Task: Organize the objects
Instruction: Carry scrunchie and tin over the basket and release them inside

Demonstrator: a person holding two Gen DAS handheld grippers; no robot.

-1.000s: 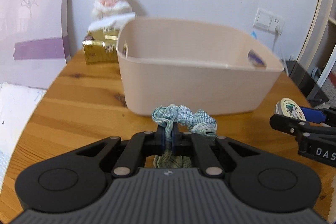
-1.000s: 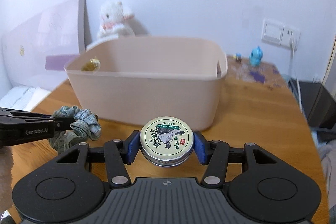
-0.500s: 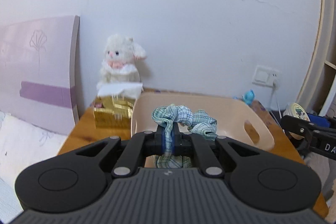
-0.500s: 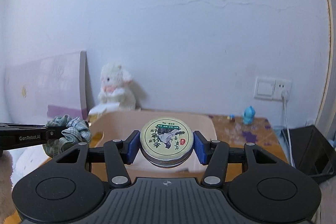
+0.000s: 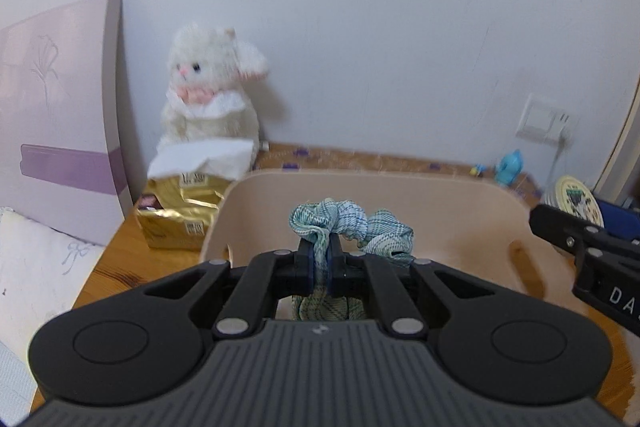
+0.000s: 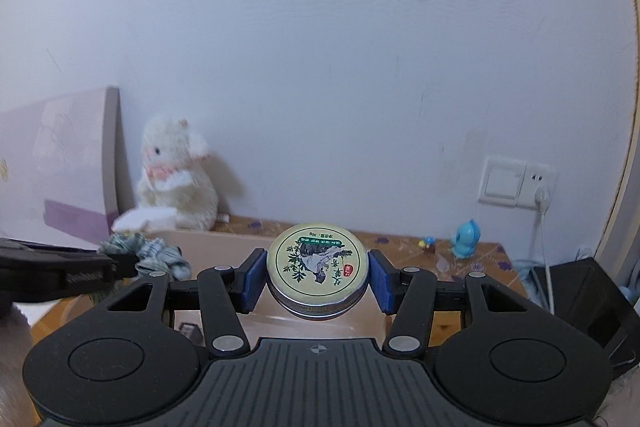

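My left claw point(image 5: 320, 259) pinches the crumpled green-plaid fabric scrunchie point(image 5: 348, 227), held above the near part of the beige plastic tub point(image 5: 440, 187) so it can drop inside. My right claw point(image 6: 316, 281) clamps the round cream-lidded metal tin point(image 6: 316, 263) across its sides, lid tilted towards the camera, also raised over the tub, to the right. The scrunchie bunches loosely and hangs below the pads. The tin shows a green botanical print. The wooden desk point(image 5: 108, 267) carries the tub.

The wooden surface point(image 5: 108, 267) carries a beige bin point(image 5: 460, 195), gold packet point(image 5: 176, 223), plush rabbit point(image 5: 208, 99) and blue figurine point(image 6: 464, 239).
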